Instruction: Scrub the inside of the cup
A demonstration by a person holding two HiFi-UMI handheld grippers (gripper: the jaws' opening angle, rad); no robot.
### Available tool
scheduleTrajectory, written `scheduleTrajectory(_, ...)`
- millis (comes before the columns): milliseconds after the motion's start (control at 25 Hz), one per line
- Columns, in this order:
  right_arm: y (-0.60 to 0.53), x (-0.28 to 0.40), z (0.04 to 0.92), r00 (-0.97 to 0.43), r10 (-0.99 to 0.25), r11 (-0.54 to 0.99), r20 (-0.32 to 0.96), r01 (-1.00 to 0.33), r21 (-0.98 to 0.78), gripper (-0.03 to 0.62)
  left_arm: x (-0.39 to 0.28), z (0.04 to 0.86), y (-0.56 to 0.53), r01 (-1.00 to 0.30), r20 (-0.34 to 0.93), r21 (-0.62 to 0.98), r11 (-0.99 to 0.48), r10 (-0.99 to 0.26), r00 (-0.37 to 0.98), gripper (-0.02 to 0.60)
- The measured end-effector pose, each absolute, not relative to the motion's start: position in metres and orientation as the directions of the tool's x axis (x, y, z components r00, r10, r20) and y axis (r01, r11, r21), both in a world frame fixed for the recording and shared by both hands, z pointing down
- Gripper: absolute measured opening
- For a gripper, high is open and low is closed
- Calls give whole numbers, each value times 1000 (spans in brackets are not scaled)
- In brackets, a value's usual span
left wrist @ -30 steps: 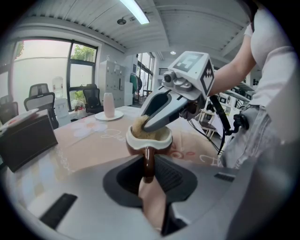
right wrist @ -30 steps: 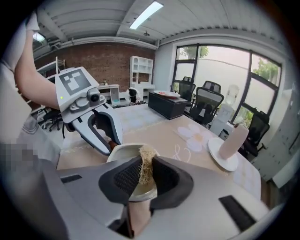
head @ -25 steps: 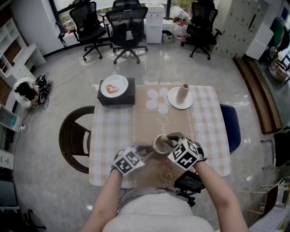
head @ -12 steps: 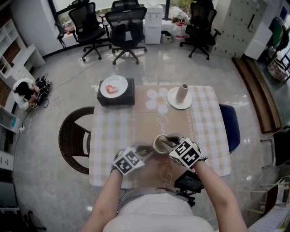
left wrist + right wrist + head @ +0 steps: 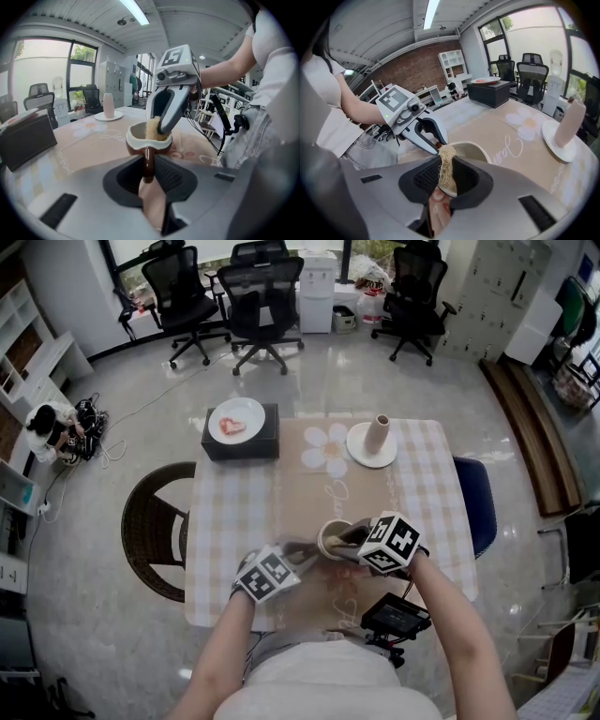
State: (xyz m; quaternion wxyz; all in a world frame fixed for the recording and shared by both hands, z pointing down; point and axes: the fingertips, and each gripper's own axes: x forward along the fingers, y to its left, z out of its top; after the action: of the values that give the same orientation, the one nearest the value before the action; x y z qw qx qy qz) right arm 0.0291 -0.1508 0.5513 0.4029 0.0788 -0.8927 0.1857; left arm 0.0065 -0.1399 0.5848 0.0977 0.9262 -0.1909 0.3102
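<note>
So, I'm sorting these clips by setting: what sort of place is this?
Most likely an office, not a kitchen: wheeled office chairs, lockers along the wall and a water dispenser by the window.

overhead cam, grip cams roughly flank cup [image 5: 328,542]

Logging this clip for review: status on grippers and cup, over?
Left gripper shut on cup handle. Right gripper shut on scrubber, down inside cup. Cup upright. Nothing crowding it.

A black box [image 5: 240,443] bearing a white plate [image 5: 247,409] sits well apart from a beige vase [image 5: 381,430].
</note>
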Motion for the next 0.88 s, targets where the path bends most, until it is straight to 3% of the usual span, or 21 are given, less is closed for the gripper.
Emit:
scheduleTrajectory(80,-157,32,549,-660,2,921,751,-291,-258,69,7,586,-140,-415,611,64,-908,-293,735,69)
scheduleTrajectory(320,-188,47,538,-661,-186,905,727,-403,-135,69,7,588,-142,-416,609,63,-907,-296,736,69)
scheduleTrajectory(680,-178,38,539,-637,-341,931,692,-330,155,69,7,586,-140,-418,608,66,-906,-295,737,69)
scheduleTrajectory(880,-183,37,551,-606,-336,912,721,-401,88,69,6,585,-140,-417,611,66,-906,-294,735,69)
